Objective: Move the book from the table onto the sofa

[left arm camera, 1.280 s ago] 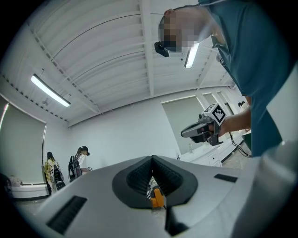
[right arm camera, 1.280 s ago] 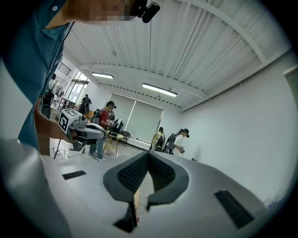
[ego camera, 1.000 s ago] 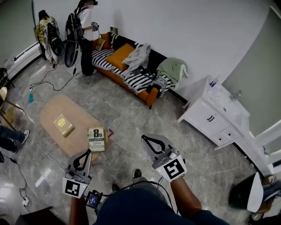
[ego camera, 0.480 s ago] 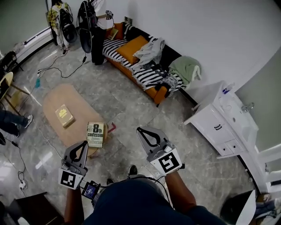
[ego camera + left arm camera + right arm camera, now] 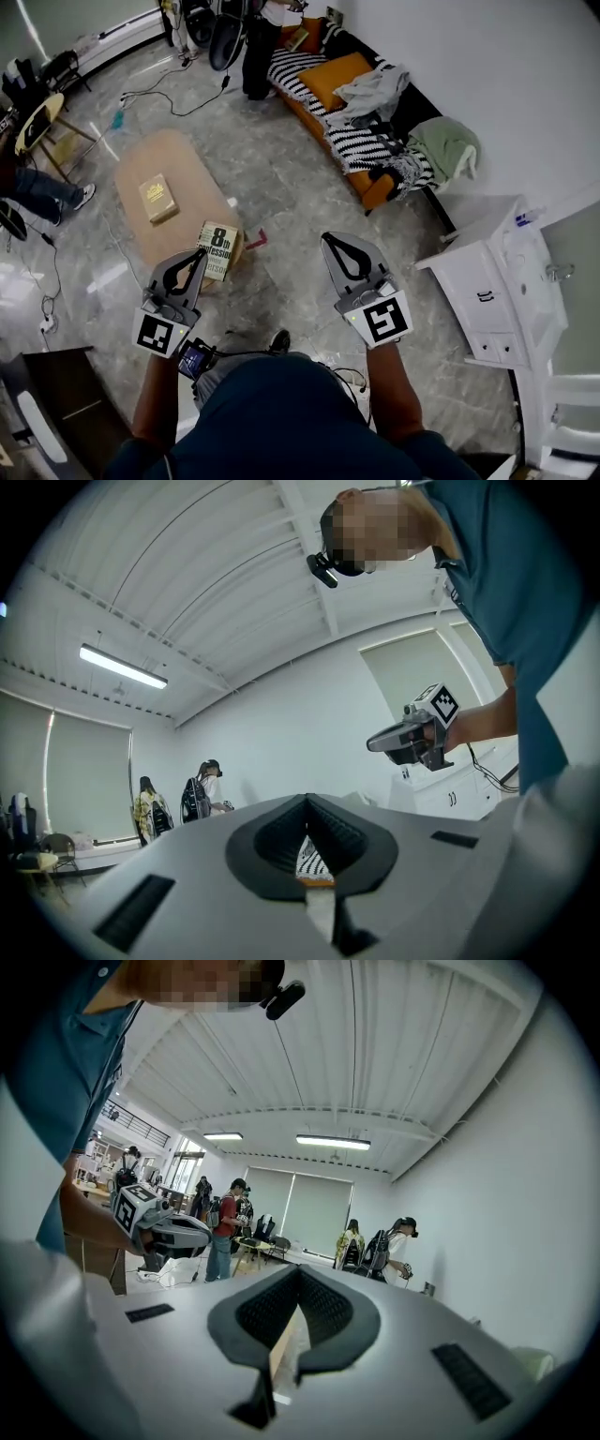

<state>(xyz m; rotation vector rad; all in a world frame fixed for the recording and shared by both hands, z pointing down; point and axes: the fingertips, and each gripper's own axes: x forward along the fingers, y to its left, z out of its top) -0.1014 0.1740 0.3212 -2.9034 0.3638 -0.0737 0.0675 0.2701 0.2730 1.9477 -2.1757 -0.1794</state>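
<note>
The paperback book [image 5: 217,250] lies face up at the 5 o'clock end of the oval wooden table [image 5: 183,164], one corner overhanging the edge. A second, yellowish book [image 5: 157,198] lies near the table's middle, at 10 o'clock from the paperback and apart from it.

The left gripper [image 5: 197,255] is held level with its jaws closed and nothing between them. In the head view its tips appear just beside the paperback's left edge; contact cannot be told. The right gripper [image 5: 330,242], at 3 o'clock from the paperback over bare floor, is closed and empty too.

The orange sofa [image 5: 378,192] stands against the wall at 1 o'clock from the table, well apart, heaped with an orange cushion [image 5: 339,75], striped covers and clothes.
</note>
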